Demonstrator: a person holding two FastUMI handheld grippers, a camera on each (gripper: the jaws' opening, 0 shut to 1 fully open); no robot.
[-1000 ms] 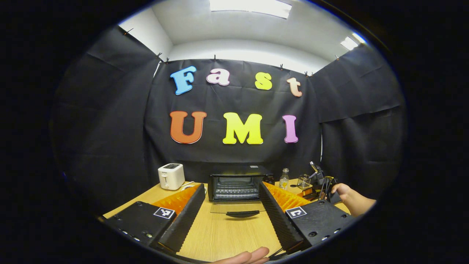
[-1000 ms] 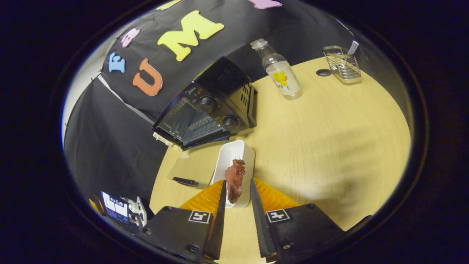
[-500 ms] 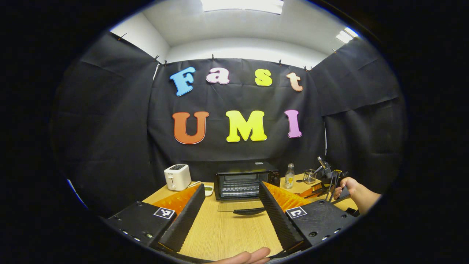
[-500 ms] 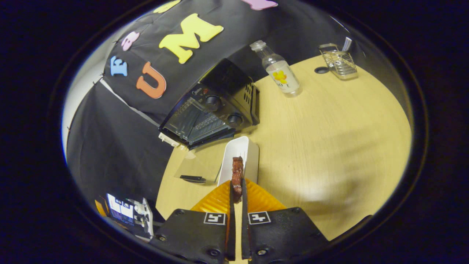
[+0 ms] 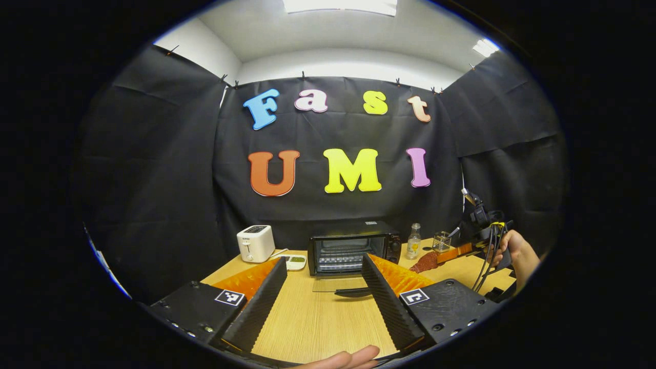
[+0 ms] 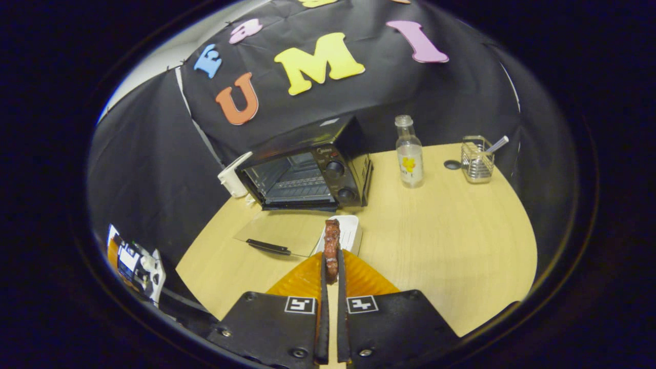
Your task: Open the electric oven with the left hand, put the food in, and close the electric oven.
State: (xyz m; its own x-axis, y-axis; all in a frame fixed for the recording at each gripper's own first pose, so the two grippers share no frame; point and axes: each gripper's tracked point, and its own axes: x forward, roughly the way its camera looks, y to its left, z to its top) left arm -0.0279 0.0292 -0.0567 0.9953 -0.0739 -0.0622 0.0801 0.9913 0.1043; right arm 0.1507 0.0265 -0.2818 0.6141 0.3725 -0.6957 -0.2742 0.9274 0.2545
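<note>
Right gripper (image 6: 331,266) clamped on a reddish-brown piece of meat (image 6: 331,245), both fingers (image 6: 323,287) pressed flat against its sides, most of the meat sticking out beyond the tips. Held clear above the wooden table (image 6: 451,241). Directly under and just ahead of the tips, a white rectangular dish (image 6: 349,233). Farther ahead and slightly left, the black electric oven (image 6: 307,169), door (image 6: 277,233) folded down flat toward the gripper, dark door handle (image 6: 267,247) at its near edge, wire rack visible inside. Two knobs on the oven's right-hand panel. To the right of the oven, a clear glass bottle (image 6: 409,152) with a yellow flower on it; farther right, a small wire basket (image 6: 477,160) with a utensil standing in it. White toaster (image 6: 233,177) peeking out behind the oven's left side.

Left gripper (image 5: 324,294) spread wide, nothing between the fingers, low over the near part of the table. Straight ahead between the fingers, the open oven (image 5: 353,247) with its lowered door. Toaster (image 5: 255,243) ahead to the left. Ahead to the right, a hand (image 5: 515,248) holding the other gripper, the meat (image 5: 424,262) at its tip, level with the oven's right side and apart from it. Fingertips of a hand (image 5: 343,359) at the lower edge of the left gripper view.
</note>
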